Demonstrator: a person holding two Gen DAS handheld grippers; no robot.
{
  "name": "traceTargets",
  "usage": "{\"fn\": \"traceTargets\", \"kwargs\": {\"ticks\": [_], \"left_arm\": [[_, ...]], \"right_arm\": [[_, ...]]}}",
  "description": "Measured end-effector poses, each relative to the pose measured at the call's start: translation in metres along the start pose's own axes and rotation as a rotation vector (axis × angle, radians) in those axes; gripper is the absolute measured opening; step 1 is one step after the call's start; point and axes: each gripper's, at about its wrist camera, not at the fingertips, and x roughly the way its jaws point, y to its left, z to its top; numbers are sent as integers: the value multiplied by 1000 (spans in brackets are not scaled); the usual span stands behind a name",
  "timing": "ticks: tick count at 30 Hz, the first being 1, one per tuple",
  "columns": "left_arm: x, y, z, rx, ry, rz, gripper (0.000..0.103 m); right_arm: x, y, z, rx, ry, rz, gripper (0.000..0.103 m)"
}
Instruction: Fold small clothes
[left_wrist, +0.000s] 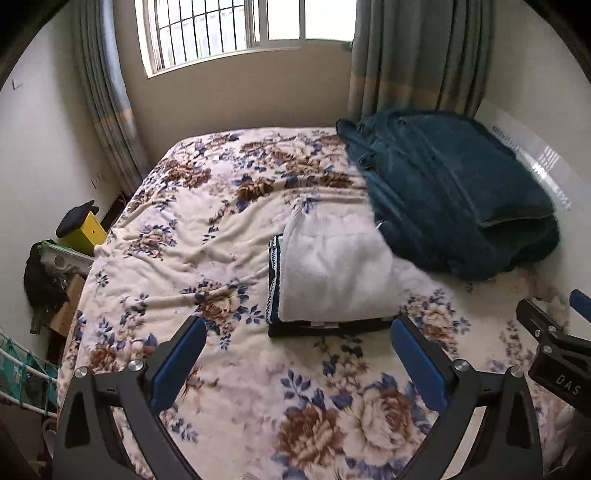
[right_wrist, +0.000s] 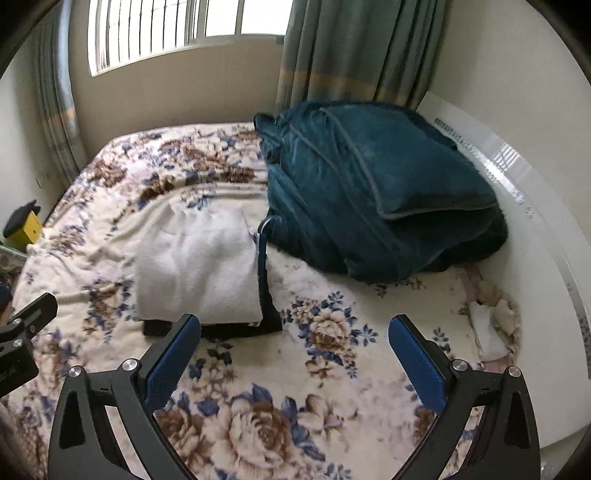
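- Our left gripper (left_wrist: 297, 332) hangs released over the bed (left_wrist: 177, 236), jaws spread wide, nothing between them; it sits just short of the stack's near edge.
- The stack is our landmark: a white garment (left_wrist: 332, 269) lies folded on top of a dark garment (left_wrist: 275, 295), mid-bed, touching the teal blanket (left_wrist: 454, 192) behind it.
- We judge the white piece already folded and set down; no unfolded item shows clearly, so the next move calls for finding and fetching another, or squaring the stack.
- The white garment's long axis runs from near us away toward the window, the rounded fold at the near end.
- Our right gripper (right_wrist: 293, 334) is likewise released and empty, near the stack's right front corner.
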Motion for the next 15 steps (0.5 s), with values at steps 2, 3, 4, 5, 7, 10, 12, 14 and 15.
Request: {"fn": "traceTargets", "kwargs": {"ticks": [2,3,4,5,7,10,12,14,15], "left_arm": [[-29,0,-1,-5,-18,-5,102],[-42,0,-1,-5,-27,-4,102],[-56,1,-1,-9,-36,0,102],[-69,1,-1,-12,-43,-3,102],[-97,1,-2,-11,-71,6,102],[-131,2,-5,-21,-103,20,102],[-150,3,-9,-32,-103,18,102],[-169,4,-14,-39,-109,11,102],[-177,3,-17,-35,-115,16,102]], "right_arm": [[-38,-6,-1,1,-25,5,103],[-60,-9,-2,-1,-45,4,103],[-77,-12,-3,-1,-60,7,103],[-95,-14,-4,0,-74,12,103],[-133,-19,-6,-8,-107,18,103],[-181,-25,-8,-17,-146,39,103],[-208,-29,-8,-31,-172,49,103],[-233,-33,-10,-36,-193,61,103],[-247,-34,-11,-40,-202,67,103]]}}
